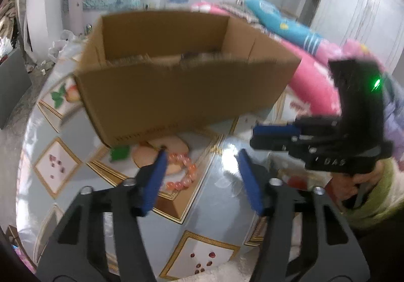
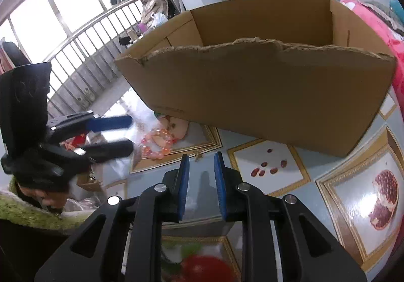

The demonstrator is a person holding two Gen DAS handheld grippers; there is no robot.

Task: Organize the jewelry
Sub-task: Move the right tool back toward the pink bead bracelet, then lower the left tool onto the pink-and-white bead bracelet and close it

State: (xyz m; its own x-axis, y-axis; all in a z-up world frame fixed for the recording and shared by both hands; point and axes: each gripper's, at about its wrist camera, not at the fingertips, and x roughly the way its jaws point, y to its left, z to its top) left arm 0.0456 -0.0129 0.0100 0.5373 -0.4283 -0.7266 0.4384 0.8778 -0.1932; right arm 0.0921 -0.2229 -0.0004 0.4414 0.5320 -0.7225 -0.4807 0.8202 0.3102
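A bracelet of pink-orange beads [image 1: 182, 171] lies on the patterned tablecloth just in front of an open cardboard box [image 1: 176, 95]. My left gripper [image 1: 202, 155] hangs over it, jaws wide apart, the left blue pad [image 1: 157, 176] beside the beads and nothing gripped. In the right wrist view the bracelet [image 2: 156, 143] lies ahead to the left, below the box [image 2: 265, 95]. My right gripper [image 2: 202, 155] has a narrow gap between its pads with nothing in it; a tiny gold-coloured thing [image 2: 198, 156] lies on the cloth at its tips. Each gripper shows in the other's view: right gripper [image 1: 255, 136], left gripper [image 2: 131, 133].
The glossy tablecloth [image 2: 272, 171] carries fruit pictures in gold frames. Crumpled clear plastic [image 2: 141, 128] lies beside the bracelet. Pink bedding [image 1: 310, 85] and a blue pillow [image 1: 282, 22] lie behind the box on the right. A railing and window [image 2: 75, 37] are far left.
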